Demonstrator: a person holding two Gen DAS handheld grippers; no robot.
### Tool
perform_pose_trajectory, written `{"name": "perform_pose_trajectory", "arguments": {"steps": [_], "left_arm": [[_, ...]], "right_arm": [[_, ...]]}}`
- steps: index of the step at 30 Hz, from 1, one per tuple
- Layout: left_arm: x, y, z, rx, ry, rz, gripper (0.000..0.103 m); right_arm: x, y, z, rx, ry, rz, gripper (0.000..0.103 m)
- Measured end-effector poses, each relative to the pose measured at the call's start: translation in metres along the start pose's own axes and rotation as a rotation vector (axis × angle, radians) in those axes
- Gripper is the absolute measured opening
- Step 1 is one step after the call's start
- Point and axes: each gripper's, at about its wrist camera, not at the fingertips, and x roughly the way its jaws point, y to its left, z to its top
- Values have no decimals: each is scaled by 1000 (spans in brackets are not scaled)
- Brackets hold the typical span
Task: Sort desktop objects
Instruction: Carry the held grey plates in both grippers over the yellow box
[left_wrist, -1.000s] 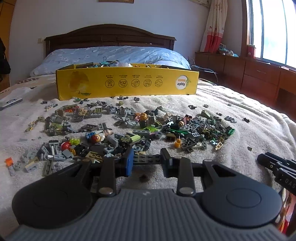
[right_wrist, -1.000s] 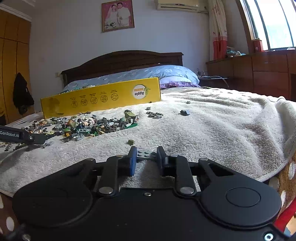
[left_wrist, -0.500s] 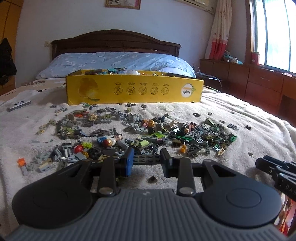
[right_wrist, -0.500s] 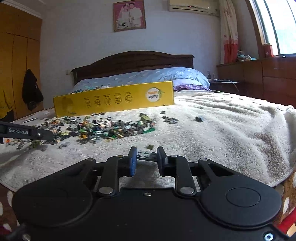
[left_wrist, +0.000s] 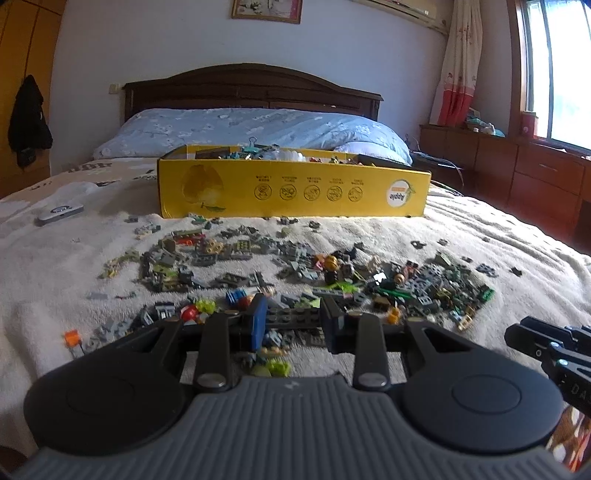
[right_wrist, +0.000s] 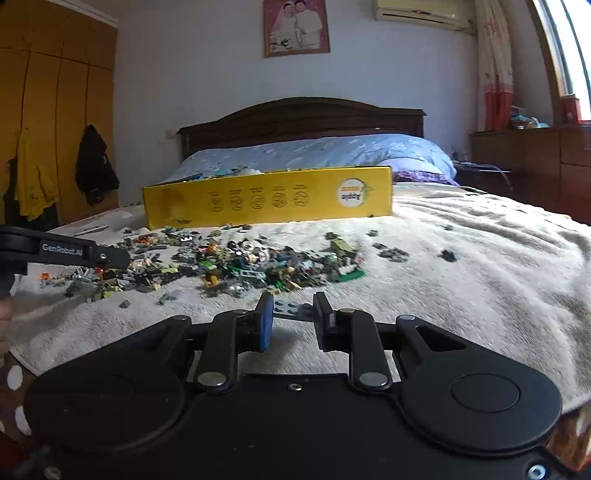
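Note:
A heap of small toy bricks (left_wrist: 295, 269) lies spread over the white towel on the bed, also seen in the right wrist view as the brick heap (right_wrist: 240, 262). Behind it stands a long yellow cardboard box (left_wrist: 295, 192), the same yellow box (right_wrist: 269, 201) in the other view, with loose items inside. My left gripper (left_wrist: 293, 321) is shut on a long dark grey studded plate (left_wrist: 291, 317), held above the near edge of the heap. My right gripper (right_wrist: 293, 314) is shut on a short grey studded plate (right_wrist: 291, 308), off to the right of the heap.
A grey remote-like device (left_wrist: 59, 214) lies on the bed at the left. Stray bricks (right_wrist: 395, 253) dot the towel to the right of the heap. A wooden headboard (left_wrist: 251, 88), a blue quilt, dressers at the right and wardrobes at the left surround the bed.
Both views have tilted up, showing more of the wall and headboard. The right gripper has risen a little with its plate. Each gripper keeps its hold.

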Motion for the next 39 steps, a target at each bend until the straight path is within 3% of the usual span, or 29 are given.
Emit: {"name": "perform_pose_trajectory", "arguments": {"steps": [20,28,39], "left_arm": [[50,9,45,6,-31,53,35],[77,10,77,48,-76,52,35],[139,14,139,82,-137,52,35]], "right_arm": [[71,7,73,-14,43,202,22],[101,9,107,-44,18,213,22],[189,21,156,-63,-4,209,22]]}}
